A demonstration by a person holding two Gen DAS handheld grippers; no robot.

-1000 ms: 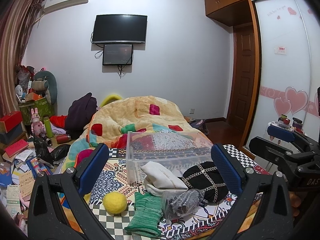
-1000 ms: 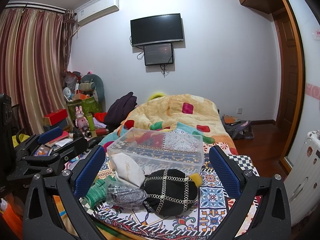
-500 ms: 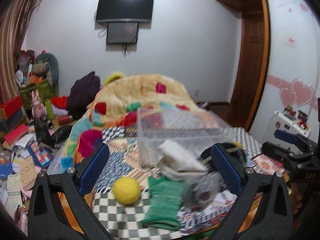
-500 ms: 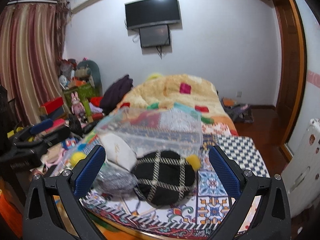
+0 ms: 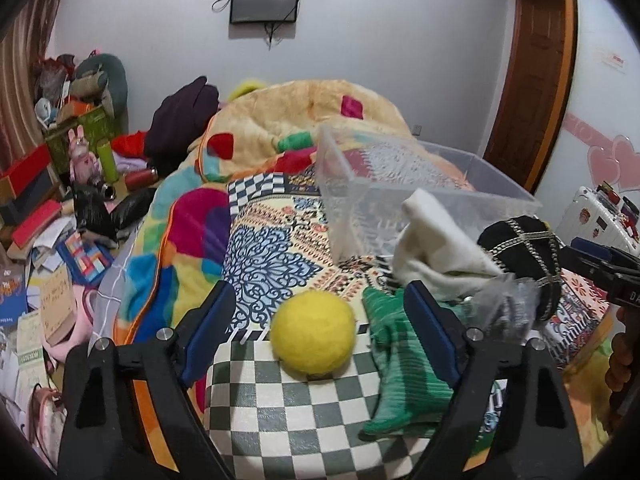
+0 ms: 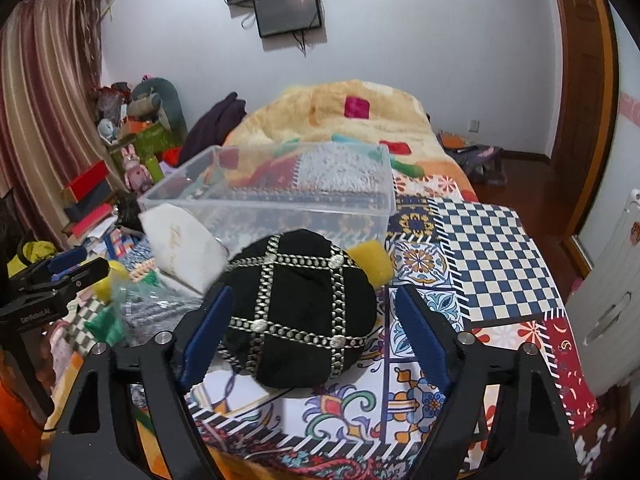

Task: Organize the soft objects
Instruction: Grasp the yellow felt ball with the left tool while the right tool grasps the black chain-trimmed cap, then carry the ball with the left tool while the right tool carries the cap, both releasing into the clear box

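- Where the patterned cloth [image 5: 260, 264] covers the foot of the bed, the soft items lie in a loose cluster in front of a clear plastic bin [image 5: 404, 184].
- Left gripper [image 5: 320, 328]: jaws spread wide, holding nothing. A yellow ball [image 5: 313, 335] sits on the checkered patch between the blue pads [image 5: 210, 332], touching neither.
- A green knit piece [image 5: 404, 372] lies just right of the ball, partly behind the right-hand pad.
- A white cloth [image 5: 432, 244] is heaped against the bin's near wall; beside it a crumpled clear bag [image 5: 508, 304] with something grey inside.
- Right gripper [image 6: 312, 328]: jaws spread, empty. A black cap with silver chain trim [image 6: 300, 312] rests on the cloth between its fingers; contact with the left pad cannot be told.
- A yellow sponge-like block [image 6: 370, 260] lies just behind the cap, near the bin's corner.
- From the right wrist view, the bin's inside shows only the cloth pattern through its walls.
- Each gripper shows at the edge of the other's view, well apart.
- Clutter of boxes, books and toys [image 5: 60, 184] along the floor left of the bed.
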